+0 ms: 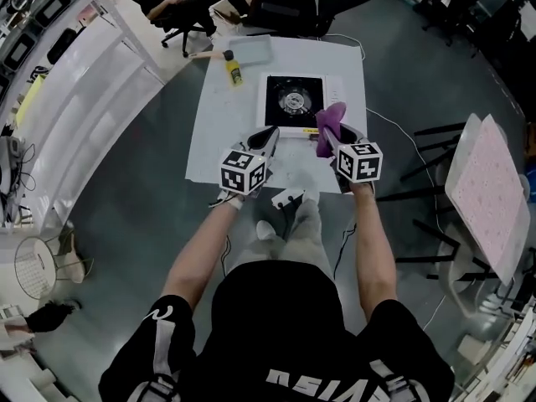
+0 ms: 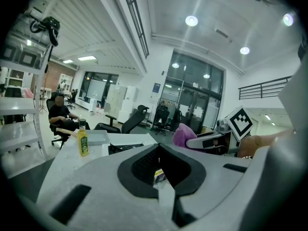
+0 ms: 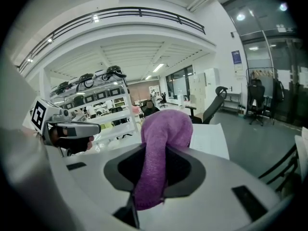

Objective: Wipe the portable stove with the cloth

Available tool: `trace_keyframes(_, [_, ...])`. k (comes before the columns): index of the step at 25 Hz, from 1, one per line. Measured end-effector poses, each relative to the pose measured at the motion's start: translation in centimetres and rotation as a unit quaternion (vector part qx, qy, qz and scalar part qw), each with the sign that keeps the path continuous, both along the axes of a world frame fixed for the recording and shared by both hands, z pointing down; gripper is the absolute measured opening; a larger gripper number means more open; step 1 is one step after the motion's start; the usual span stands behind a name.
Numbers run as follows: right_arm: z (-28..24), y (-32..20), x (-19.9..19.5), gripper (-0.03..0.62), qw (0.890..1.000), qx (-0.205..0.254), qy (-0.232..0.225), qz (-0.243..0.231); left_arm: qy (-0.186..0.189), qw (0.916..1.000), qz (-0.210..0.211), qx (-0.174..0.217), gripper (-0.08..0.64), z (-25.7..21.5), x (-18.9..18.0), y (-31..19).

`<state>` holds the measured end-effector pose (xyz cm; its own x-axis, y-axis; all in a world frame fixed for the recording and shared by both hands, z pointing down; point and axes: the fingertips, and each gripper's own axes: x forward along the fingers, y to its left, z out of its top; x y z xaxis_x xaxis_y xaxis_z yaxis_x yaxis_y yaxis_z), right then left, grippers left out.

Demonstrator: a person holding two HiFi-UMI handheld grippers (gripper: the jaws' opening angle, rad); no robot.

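Right tongs (image 3: 153, 182) are clamped on a purple cloth (image 3: 162, 138), which bulges out past the tips. Left tongs (image 2: 163, 189) are closed with nothing held. Both are held side by side at the near edge of the black portable stove (image 1: 293, 99), which sits on the white tabletop (image 1: 218, 141). A yellow bottle (image 1: 233, 69) stands left of the stove.
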<state>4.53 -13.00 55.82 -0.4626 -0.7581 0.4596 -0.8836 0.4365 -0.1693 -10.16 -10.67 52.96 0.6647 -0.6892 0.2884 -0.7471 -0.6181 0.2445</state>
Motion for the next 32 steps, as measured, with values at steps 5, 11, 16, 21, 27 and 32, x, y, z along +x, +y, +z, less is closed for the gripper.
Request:
trace_keyframes(5, [3.4, 1.2, 1.6, 0.098, 0.999, -0.028, 0.007, 0.014, -0.003, 0.9996, 0.018, -0.024, 0.009, 2.9, 1.7, 0.6])
trace_keyframes(11, [8.3, 3.2, 3.6, 0.098, 0.997, -0.064, 0.019, 0.032, -0.005, 0.998, 0.039, -0.05, 0.009, 6.4, 3.9, 1.3])
trace_keyframes(16, [12.2, 4.2, 4.5, 0.098, 0.995, -0.093, 0.018, 0.041, -0.013, 0.9964, 0.054, -0.063, 0.009, 8.8, 5.3, 1.6])
trace_keyframes(21, [16.5, 4.9, 4.7, 0.098, 0.991, -0.124, 0.021, 0.046, -0.02, 0.9949, 0.064, -0.075, 0.009, 11.1, 6.1, 1.7])
trace_keyframes(27, [20.6, 5.4, 5.0, 0.098, 0.986, -0.158, 0.019, 0.054, -0.03, 0.9932, 0.069, -0.089, 0.009, 13.2, 6.5, 2.0])
trace_keyframes(32, [22.8, 5.3, 5.1, 0.098, 0.982, -0.176, 0.018, 0.06, -0.035, 0.9925, 0.07, -0.095, 0.009, 13.9, 6.5, 2.0])
